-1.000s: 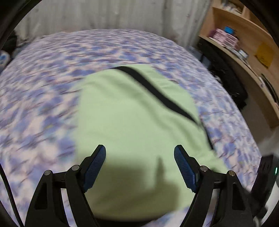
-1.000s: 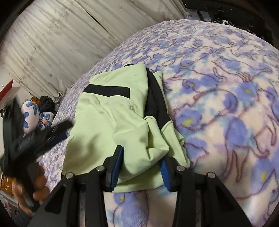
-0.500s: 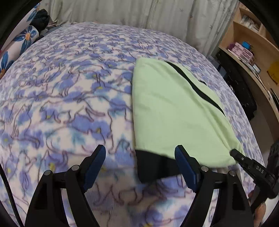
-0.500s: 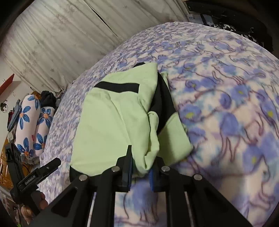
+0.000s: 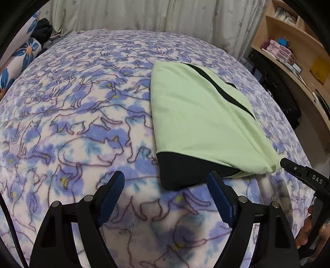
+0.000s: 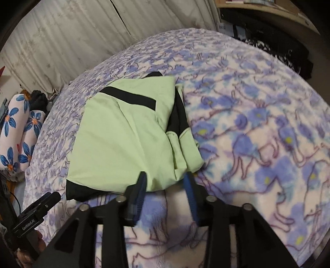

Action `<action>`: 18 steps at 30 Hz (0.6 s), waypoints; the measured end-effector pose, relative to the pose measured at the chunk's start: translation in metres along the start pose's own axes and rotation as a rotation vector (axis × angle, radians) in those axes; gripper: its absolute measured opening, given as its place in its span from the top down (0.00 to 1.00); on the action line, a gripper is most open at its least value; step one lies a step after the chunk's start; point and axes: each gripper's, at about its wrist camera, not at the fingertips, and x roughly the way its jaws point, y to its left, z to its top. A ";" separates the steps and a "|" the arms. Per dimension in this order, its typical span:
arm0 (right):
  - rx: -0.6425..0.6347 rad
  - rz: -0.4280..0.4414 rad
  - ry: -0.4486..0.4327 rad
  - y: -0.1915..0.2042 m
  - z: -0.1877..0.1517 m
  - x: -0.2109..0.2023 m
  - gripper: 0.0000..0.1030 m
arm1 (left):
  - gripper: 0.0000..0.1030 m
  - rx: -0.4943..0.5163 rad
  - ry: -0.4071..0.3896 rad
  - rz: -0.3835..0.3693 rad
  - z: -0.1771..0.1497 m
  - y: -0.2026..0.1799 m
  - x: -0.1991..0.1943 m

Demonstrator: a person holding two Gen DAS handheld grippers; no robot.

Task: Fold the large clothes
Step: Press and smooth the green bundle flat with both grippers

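A light green garment with black trim [image 5: 198, 115] lies folded on the bed, right of centre in the left wrist view. My left gripper [image 5: 166, 185] is open and empty, just short of the garment's black near corner. In the right wrist view the garment [image 6: 123, 144] lies ahead. My right gripper [image 6: 165, 180] is open at the garment's near edge, its jaws on either side of a bunched green fold and apart from it. The right gripper's tip also shows in the left wrist view [image 5: 301, 173].
The bed is covered by a blue and purple cat-print blanket [image 5: 82, 123]. Flower-print pillows [image 6: 18, 134] lie at its left end. A wooden shelf unit [image 5: 292, 47] with boxes stands to the right. A curtain [image 5: 144, 14] hangs behind.
My right gripper was shut on the garment's bunched fold half a second ago and has now opened, letting it drop. My left gripper has pulled back off the garment to its near corner.
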 end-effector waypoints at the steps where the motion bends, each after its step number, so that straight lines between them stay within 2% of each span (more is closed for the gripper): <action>1: -0.014 -0.017 -0.015 0.003 0.002 -0.003 0.59 | 0.21 -0.008 -0.009 0.000 0.001 0.002 -0.003; 4: -0.062 -0.037 -0.063 0.019 0.007 -0.010 0.58 | 0.21 -0.016 -0.025 0.003 0.000 0.007 -0.010; 12: -0.206 0.071 -0.087 0.078 0.012 -0.020 0.57 | 0.20 -0.025 -0.041 0.010 -0.002 0.015 -0.018; 16: -0.278 0.092 -0.106 0.106 0.013 -0.020 0.46 | 0.20 -0.026 -0.063 0.010 0.000 0.016 -0.024; 18: -0.309 0.103 -0.105 0.117 0.016 -0.017 0.45 | 0.20 -0.028 -0.067 0.002 0.003 0.017 -0.025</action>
